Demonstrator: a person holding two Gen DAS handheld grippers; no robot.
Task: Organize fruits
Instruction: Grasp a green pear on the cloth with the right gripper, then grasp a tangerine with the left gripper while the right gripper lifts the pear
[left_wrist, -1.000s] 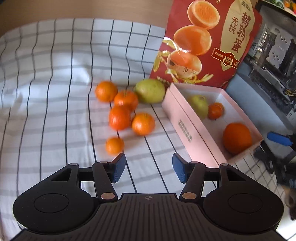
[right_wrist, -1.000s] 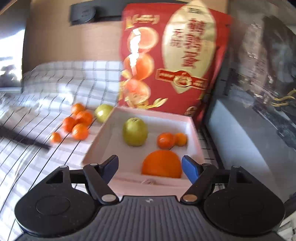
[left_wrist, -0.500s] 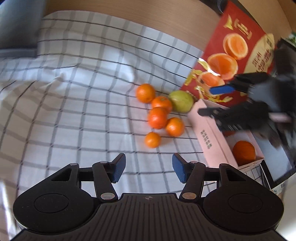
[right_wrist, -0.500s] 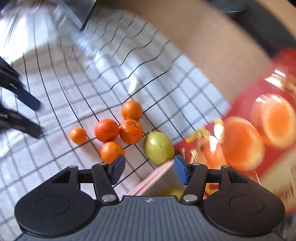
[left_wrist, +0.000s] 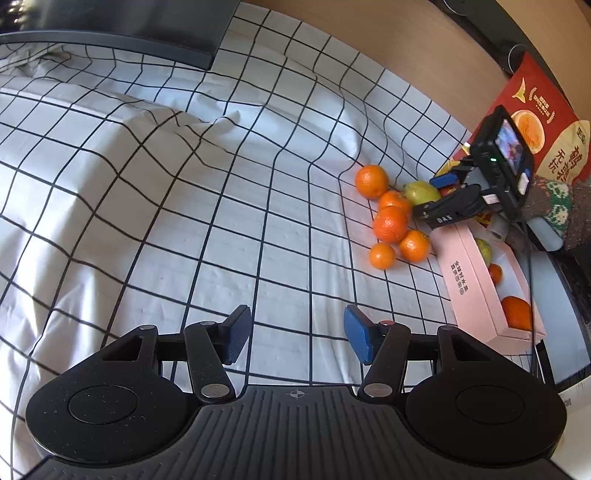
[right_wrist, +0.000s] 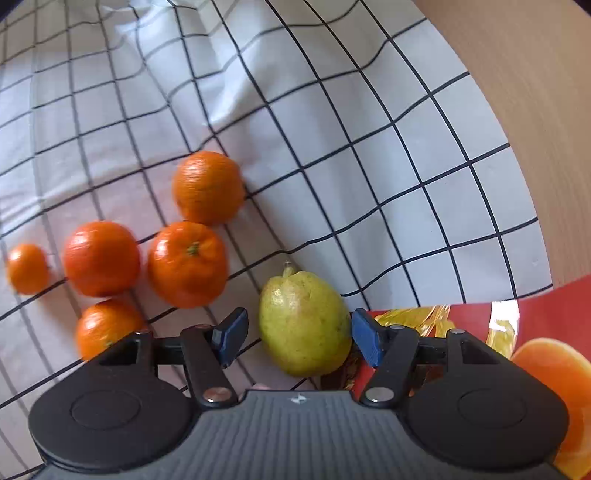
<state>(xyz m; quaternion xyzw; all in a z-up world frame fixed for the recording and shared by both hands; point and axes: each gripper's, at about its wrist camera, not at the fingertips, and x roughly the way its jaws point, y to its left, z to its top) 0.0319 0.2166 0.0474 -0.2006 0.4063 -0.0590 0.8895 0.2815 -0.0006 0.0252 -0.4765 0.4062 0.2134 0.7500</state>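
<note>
A green pear (right_wrist: 304, 323) lies on the checked cloth between the open fingers of my right gripper (right_wrist: 299, 339); the blue pads stand on either side of it, with a gap on the left. Several oranges (right_wrist: 187, 263) lie just left of it. In the left wrist view the same pear (left_wrist: 421, 192) and oranges (left_wrist: 389, 223) sit beside a pink box (left_wrist: 476, 280) that holds another pear, small oranges and a big orange (left_wrist: 517, 312). The right gripper (left_wrist: 448, 195) shows there over the pear. My left gripper (left_wrist: 297, 338) is open and empty, well back from the fruit.
A red snack bag (left_wrist: 543, 129) stands behind the box and also fills the right wrist view's lower right (right_wrist: 535, 332). A wooden wall (right_wrist: 535, 92) backs the cloth. A dark flat object (left_wrist: 110, 26) lies at the far left. The cloth (left_wrist: 166, 184) is wrinkled.
My right gripper moved down and forward from above the fruit pile until its fingers straddle the loose pear. My left gripper pulled back and away, so the fruit looks smaller.
</note>
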